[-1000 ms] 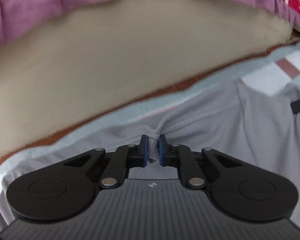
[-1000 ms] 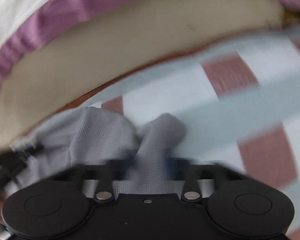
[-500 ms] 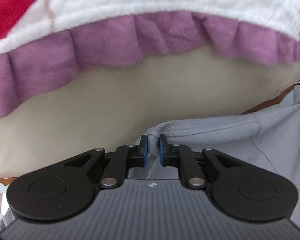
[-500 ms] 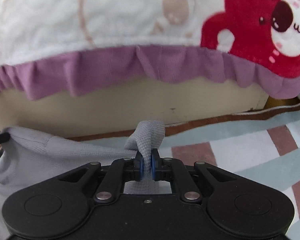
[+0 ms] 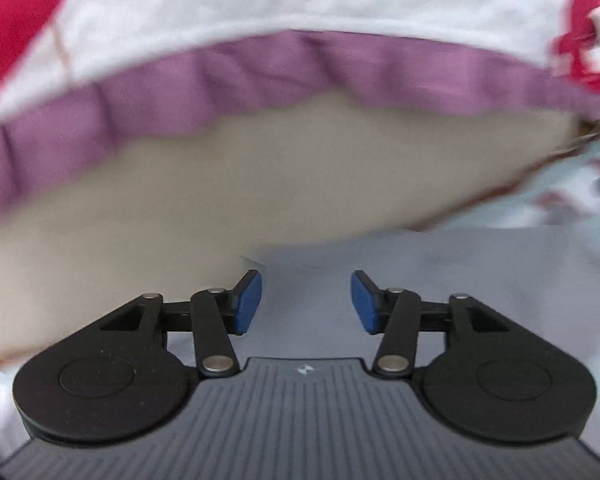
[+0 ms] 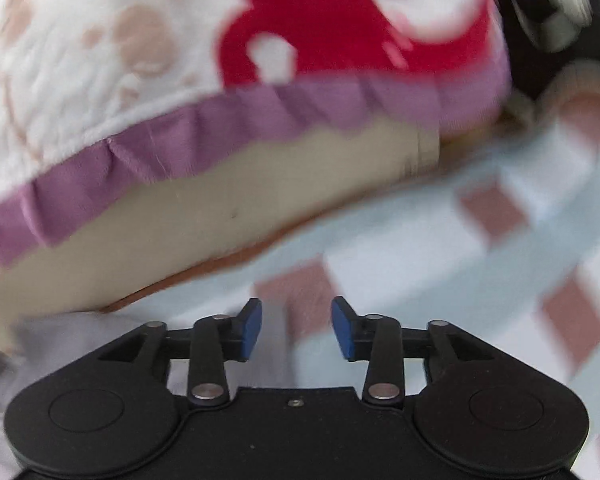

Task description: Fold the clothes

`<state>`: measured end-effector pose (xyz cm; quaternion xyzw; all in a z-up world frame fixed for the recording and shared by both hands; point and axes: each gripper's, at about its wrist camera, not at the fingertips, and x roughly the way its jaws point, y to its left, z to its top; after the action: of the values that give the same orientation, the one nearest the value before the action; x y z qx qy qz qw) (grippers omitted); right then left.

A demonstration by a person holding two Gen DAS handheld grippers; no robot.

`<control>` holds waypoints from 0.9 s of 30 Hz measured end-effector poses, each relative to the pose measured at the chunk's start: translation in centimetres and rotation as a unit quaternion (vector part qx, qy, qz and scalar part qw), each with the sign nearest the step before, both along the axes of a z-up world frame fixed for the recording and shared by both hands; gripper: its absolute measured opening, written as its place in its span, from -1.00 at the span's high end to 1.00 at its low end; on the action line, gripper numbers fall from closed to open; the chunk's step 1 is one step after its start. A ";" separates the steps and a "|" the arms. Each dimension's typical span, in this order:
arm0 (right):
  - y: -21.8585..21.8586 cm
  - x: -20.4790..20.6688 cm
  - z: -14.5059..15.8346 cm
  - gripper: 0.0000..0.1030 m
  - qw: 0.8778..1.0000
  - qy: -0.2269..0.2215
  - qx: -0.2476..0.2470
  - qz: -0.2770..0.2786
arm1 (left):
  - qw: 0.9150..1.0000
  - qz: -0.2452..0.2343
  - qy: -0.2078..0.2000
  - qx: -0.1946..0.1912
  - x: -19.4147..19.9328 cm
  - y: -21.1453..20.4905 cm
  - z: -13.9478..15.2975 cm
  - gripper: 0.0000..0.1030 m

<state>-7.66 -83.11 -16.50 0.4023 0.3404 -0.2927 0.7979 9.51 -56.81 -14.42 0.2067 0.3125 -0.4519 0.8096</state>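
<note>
Garment: a grey knit garment (image 5: 440,280), plain and fine-ribbed, lying flat across the lower middle and right of the left wrist view; in the right wrist view only a blurred grey corner (image 6: 60,332) shows at lower left.
Left tongs (image 5: 306,302): spread wide, blue pads apart, nothing between them; the grey cloth lies beyond and beneath the gap.
Right tongs (image 6: 296,328): spread wide and gripping nothing, over the chequered sheet.
Bedding: a sheet (image 6: 440,248) in pale blue, white and brownish-red squares fills the right half of the right wrist view.
Background: a beige panel (image 5: 260,192) runs across mid-frame; above it hangs a white fleece blanket (image 6: 80,60) with a purple ruffle (image 5: 300,76) and a red cartoon figure (image 6: 340,32), upper centre.
Sharpness: both views are motion-blurred.
</note>
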 end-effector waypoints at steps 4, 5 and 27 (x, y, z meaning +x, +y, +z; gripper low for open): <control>1.9 -3.2 -3.9 -0.12 0.970 -0.113 0.216 -0.010 | 0.994 -0.042 0.098 0.000 -3.6 1.5 -1.4 0.73; 2.7 -3.5 -4.8 -0.12 0.962 -0.109 0.249 -0.008 | 0.992 -0.048 0.115 0.000 -4.5 1.8 -1.8 0.76; 3.8 8.6 -0.5 0.84 0.991 0.028 -0.052 0.120 | 0.954 -0.094 0.284 0.011 -14.9 8.0 -7.1 0.83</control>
<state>0.90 -79.30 -17.05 0.3078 0.3928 -0.2237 0.8372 -5.42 -48.79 -21.51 0.1068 0.5137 -0.5627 0.6388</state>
